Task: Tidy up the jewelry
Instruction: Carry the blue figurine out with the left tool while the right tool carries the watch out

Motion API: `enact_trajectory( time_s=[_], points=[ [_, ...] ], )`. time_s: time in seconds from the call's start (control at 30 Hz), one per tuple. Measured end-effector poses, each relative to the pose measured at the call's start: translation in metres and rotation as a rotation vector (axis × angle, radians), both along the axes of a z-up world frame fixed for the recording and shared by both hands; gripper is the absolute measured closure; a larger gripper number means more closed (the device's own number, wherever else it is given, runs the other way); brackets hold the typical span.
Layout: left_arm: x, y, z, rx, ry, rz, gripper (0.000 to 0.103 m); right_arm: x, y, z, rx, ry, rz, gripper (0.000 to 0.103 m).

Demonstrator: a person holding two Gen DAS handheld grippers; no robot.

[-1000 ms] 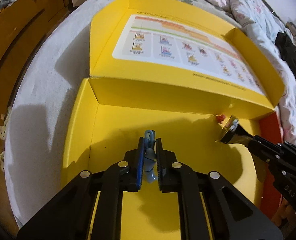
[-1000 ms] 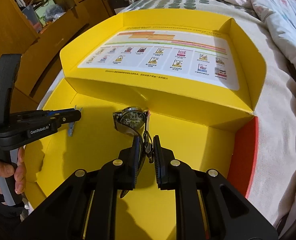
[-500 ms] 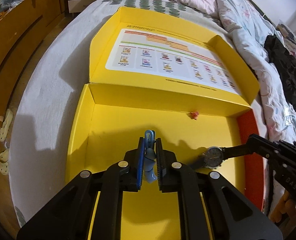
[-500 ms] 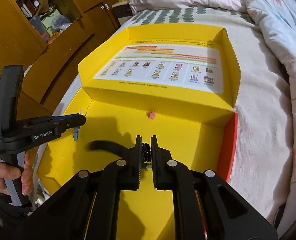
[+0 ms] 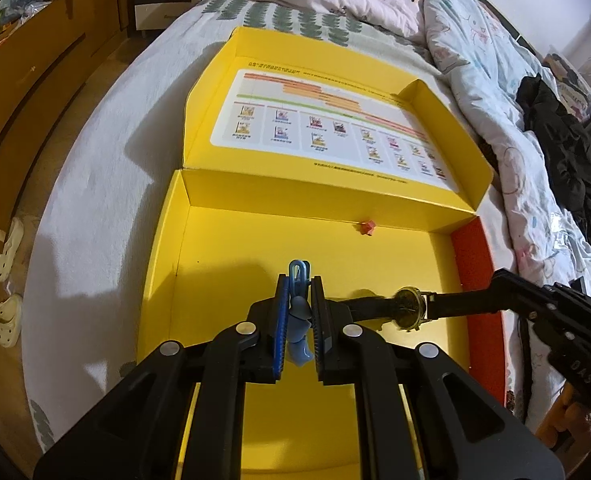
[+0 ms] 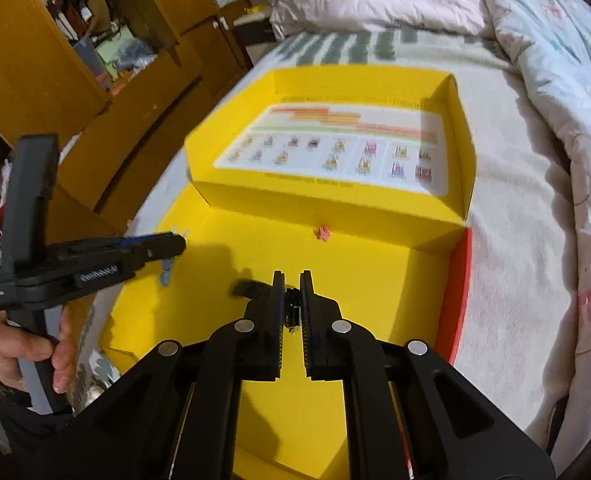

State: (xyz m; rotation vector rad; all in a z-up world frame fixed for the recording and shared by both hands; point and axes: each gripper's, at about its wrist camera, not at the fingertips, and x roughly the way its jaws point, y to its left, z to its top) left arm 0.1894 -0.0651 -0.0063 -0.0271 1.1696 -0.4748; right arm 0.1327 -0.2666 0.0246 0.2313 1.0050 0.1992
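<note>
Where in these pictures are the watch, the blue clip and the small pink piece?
watch (image 5: 409, 307): left wrist view, on its dial.
blue clip (image 5: 298, 312): left wrist view, on its body.
small pink piece (image 5: 366, 227): left wrist view, its middle.

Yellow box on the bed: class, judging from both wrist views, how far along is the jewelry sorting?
Done: nothing looks sorted yet. Only a small pink piece lies in the yellow box by its back wall. In hand: the left gripper is shut on a blue clip, and the right gripper holds a watch by its strap above the box. Left: setting both down.
</note>
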Motion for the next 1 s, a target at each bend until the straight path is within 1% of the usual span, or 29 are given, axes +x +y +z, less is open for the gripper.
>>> enact_trajectory(
  time_s=[0.13, 0.3, 0.5, 0.6, 0.73, 0.9, 1.0],
  points=[
    [-0.006, 0.003, 0.013, -0.013, -0.014, 0.001, 0.092, -0.009, 0.002, 0.018, 0.013, -0.022, -0.006, 0.095],
    [-0.023, 0.003, 0.036, -0.042, -0.039, -0.014, 0.092, -0.029, 0.006, 0.049, 0.014, -0.072, -0.010, 0.095],
    [-0.051, 0.005, 0.068, -0.050, -0.076, -0.039, 0.092, -0.068, 0.011, 0.102, 0.020, -0.150, -0.008, 0.095],
    [-0.072, 0.005, 0.084, -0.029, -0.099, -0.051, 0.092, -0.093, 0.013, 0.131, 0.020, -0.197, -0.008, 0.095],
    [-0.114, 0.007, 0.101, 0.010, -0.133, -0.095, 0.092, -0.131, 0.015, 0.163, 0.021, -0.245, -0.013, 0.095],
    [-0.161, 0.014, 0.107, 0.010, -0.151, -0.128, 0.092, -0.173, 0.014, 0.180, 0.021, -0.248, -0.023, 0.095],
    [-0.190, 0.020, 0.096, 0.005, -0.140, -0.146, 0.092, -0.204, 0.015, 0.183, 0.000, -0.242, -0.035, 0.095]
  ],
)
